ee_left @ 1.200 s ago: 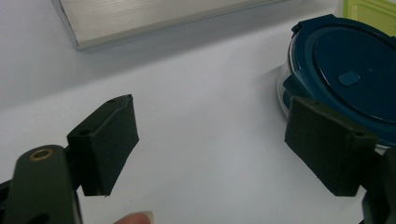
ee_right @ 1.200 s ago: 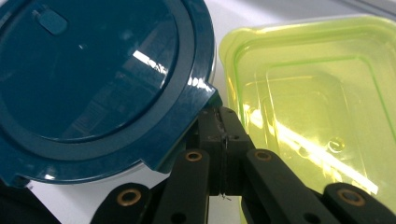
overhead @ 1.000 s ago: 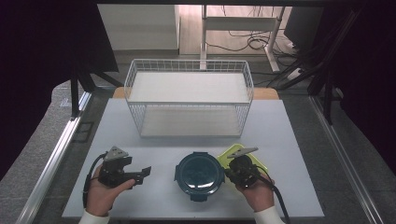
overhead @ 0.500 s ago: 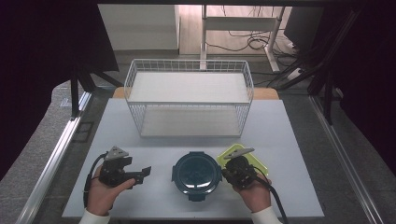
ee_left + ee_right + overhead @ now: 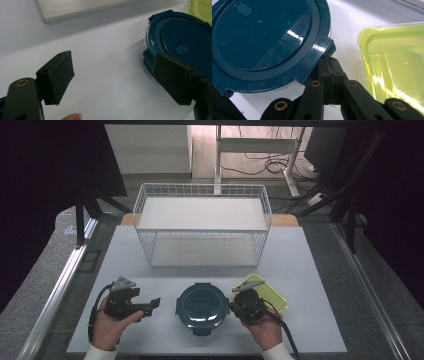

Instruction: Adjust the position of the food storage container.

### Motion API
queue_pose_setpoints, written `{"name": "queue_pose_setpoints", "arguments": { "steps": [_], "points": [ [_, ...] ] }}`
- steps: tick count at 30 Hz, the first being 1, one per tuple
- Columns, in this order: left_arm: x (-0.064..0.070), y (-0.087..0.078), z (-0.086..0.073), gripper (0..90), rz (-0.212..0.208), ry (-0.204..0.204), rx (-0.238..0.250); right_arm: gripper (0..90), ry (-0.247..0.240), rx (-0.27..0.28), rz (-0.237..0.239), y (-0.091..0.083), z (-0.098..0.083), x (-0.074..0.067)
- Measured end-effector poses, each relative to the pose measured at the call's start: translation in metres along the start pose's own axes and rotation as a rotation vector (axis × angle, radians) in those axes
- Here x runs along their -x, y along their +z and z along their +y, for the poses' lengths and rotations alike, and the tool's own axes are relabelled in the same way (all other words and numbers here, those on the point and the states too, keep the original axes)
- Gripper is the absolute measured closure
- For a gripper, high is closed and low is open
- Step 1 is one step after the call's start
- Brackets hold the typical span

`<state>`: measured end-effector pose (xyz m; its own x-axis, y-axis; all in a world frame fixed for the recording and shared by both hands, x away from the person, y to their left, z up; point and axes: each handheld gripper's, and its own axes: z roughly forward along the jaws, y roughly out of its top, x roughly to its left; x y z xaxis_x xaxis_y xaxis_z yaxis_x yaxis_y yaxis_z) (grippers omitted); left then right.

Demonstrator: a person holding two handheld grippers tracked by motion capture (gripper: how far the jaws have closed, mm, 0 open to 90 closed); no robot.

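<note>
A white desk (image 5: 310, 270) seen from above, with a person's two hands coming in from the bottom edge, each holding a black two-jaw gripper.

A round container with a dark blue lid (image 5: 202, 307) sits near the front edge of the desk, between the two hands. Clip tabs stick out from the rim of the lid.

The right gripper (image 5: 234, 308) lies just to the right of the container, its jaws pressed together with nothing between them. In the right gripper view, the closed jaw tips (image 5: 329, 65) sit right against one of the lid's side tabs (image 5: 327, 48), under its edge. Whether they actually touch the tab cannot be told.

The left gripper (image 5: 153, 306) rests on the desk to the left of the container, a little apart from it and pointing toward it. Its jaws stand wide open and hold nothing. In the left gripper view, the bare desk shows between the two pads (image 5: 58, 76).

A yellow-green tray (image 5: 272, 296) lies just to the right of the container, partly under the right hand. A white wire basket (image 5: 203, 224) stands farther back on the desk, well apart from both grippers.
</note>
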<state>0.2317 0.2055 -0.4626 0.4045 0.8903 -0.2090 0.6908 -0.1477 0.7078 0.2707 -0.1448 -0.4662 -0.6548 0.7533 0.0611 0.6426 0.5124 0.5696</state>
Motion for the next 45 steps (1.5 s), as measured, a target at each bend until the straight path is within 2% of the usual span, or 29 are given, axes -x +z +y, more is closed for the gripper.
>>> {"name": "queue_pose_setpoints", "arguments": {
  "steps": [6, 16, 23, 26, 27, 29, 31, 32, 33, 34, 35, 36, 37, 38, 39, 40, 45],
  "points": [
    [0.0, 0.001, 0.0, 16.5, -0.002, -0.001, -0.003, 89.5, -0.022, 0.015, -0.011, 0.005, 0.003, -0.011],
    [-0.002, 0.0, 0.0, 16.5, -0.001, -0.008, 0.0, 89.5, -0.051, 0.023, 0.016, 0.013, 0.009, -0.026],
    [-0.002, -0.001, 0.0, 16.5, -0.003, -0.009, 0.003, 89.5, -0.051, 0.032, 0.026, 0.016, 0.01, -0.028],
    [-0.005, -0.002, 0.0, 16.5, 0.005, -0.016, 0.008, 89.4, -0.043, 0.036, 0.052, 0.016, 0.01, -0.025],
    [-0.006, -0.004, -0.001, 16.5, 0.008, -0.024, 0.012, 89.2, -0.022, 0.037, 0.081, 0.016, 0.009, -0.02],
    [-0.007, -0.005, -0.001, 16.5, 0.004, -0.029, 0.019, 89.1, -0.018, 0.044, 0.068, 0.015, 0.008, -0.018],
    [-0.007, -0.009, -0.001, 17.9, -0.003, -0.032, 0.037, 77.2, 0.008, 0.08, 0.063, 0.008, 0.006, -0.011],
    [-0.007, -0.011, 0.0, 18.1, -0.007, -0.034, 0.046, 68.4, 0.015, 0.096, 0.069, 0.005, 0.005, -0.01],
    [-0.007, -0.011, 0.0, 18.2, -0.007, -0.034, 0.046, 68.4, 0.015, 0.096, 0.069, 0.005, 0.005, -0.01],
    [-0.008, -0.011, -0.001, 18.2, -0.009, -0.035, 0.046, 62.8, 0.013, 0.103, 0.08, 0.003, 0.005, -0.01],
    [-0.008, -0.01, -0.001, 18.1, -0.007, -0.032, 0.045, 52.8, 0.017, 0.128, 0.094, 0.0, 0.005, -0.011],
    [-0.008, -0.01, -0.001, 17.9, -0.006, -0.028, 0.042, 37.7, 0.032, 0.157, 0.115, -0.003, 0.005, -0.013],
    [-0.008, -0.01, -0.001, 17.7, -0.006, -0.028, 0.042, 37.7, 0.032, 0.157, 0.115, -0.003, 0.005, -0.013],
    [-0.008, -0.011, -0.001, 17.6, -0.017, -0.033, 0.045, 30.5, 0.046, 0.179, 0.173, -0.004, 0.004, -0.014],
    [-0.008, -0.011, -0.001, 17.5, -0.017, -0.033, 0.045, 30.5, 0.046, 0.179, 0.173, -0.004, 0.004, -0.014],
    [-0.009, -0.012, -0.001, 17.4, -0.026, -0.04, 0.049, 26.1, 0.063, 0.178, 0.211, -0.003, 0.003, -0.012],
    [-0.01, -0.011, -0.002, 17.0, -0.04, -0.045, 0.047, 21.5, 0.074, 0.174, 0.239, -0.001, 0.001, -0.011]
  ]
}}
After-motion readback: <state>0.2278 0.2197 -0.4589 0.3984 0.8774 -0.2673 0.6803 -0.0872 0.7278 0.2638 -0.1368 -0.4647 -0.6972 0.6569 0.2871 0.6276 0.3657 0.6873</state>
